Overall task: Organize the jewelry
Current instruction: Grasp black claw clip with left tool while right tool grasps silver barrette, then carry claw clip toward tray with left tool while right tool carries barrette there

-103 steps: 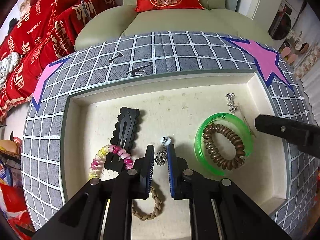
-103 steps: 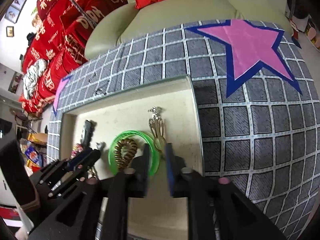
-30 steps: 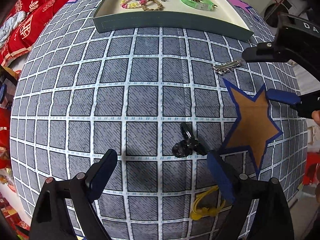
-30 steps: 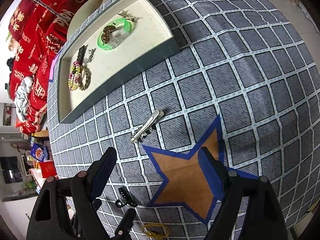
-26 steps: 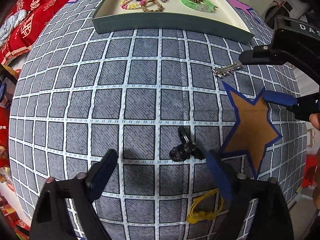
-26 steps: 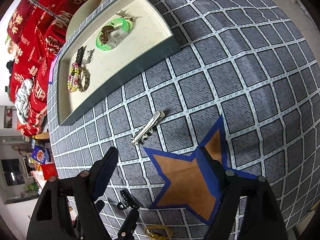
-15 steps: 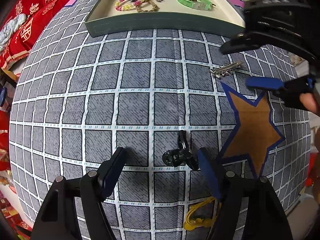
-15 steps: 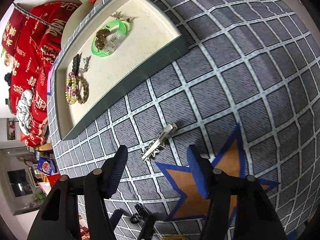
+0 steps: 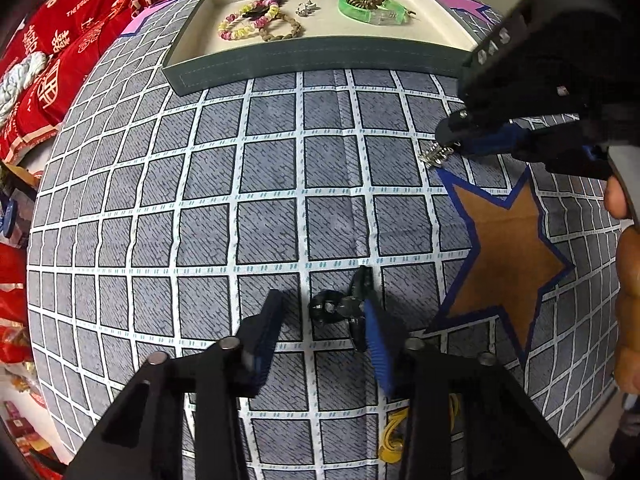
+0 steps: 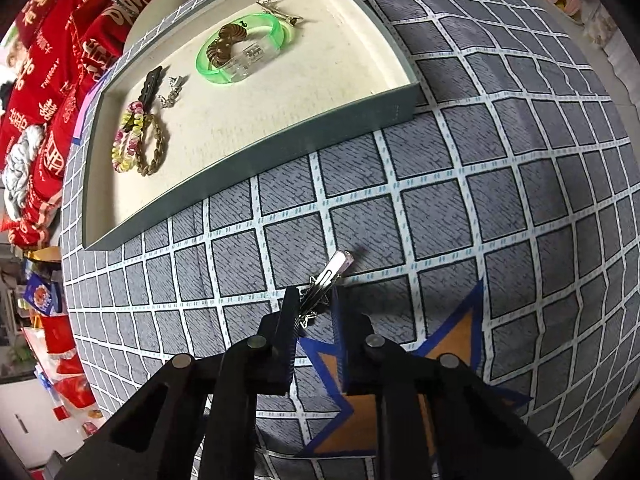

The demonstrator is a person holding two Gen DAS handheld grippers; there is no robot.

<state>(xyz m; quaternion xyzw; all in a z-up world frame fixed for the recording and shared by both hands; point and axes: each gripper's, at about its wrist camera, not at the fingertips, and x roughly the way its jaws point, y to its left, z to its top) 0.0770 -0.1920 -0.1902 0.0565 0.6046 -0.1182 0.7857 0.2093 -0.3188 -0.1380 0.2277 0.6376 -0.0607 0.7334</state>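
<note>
The right tongs [image 10: 314, 312] are narrowed around the near end of a silver hair clip [image 10: 329, 276], which lies on the checked cloth [image 10: 460, 208] just beyond the tip of an orange star [image 10: 360, 412]; whether the pads actually press it cannot be told. The left tongs [image 9: 320, 332] stand partly open, a black claw clip [image 9: 344, 306] lying between the fingers, close against the right one. At the far side of the bench, the tray [image 10: 280, 148] holds a green bangle [image 10: 244, 48], a beaded bracelet [image 10: 128, 140] and a braided band [image 10: 154, 150].
</note>
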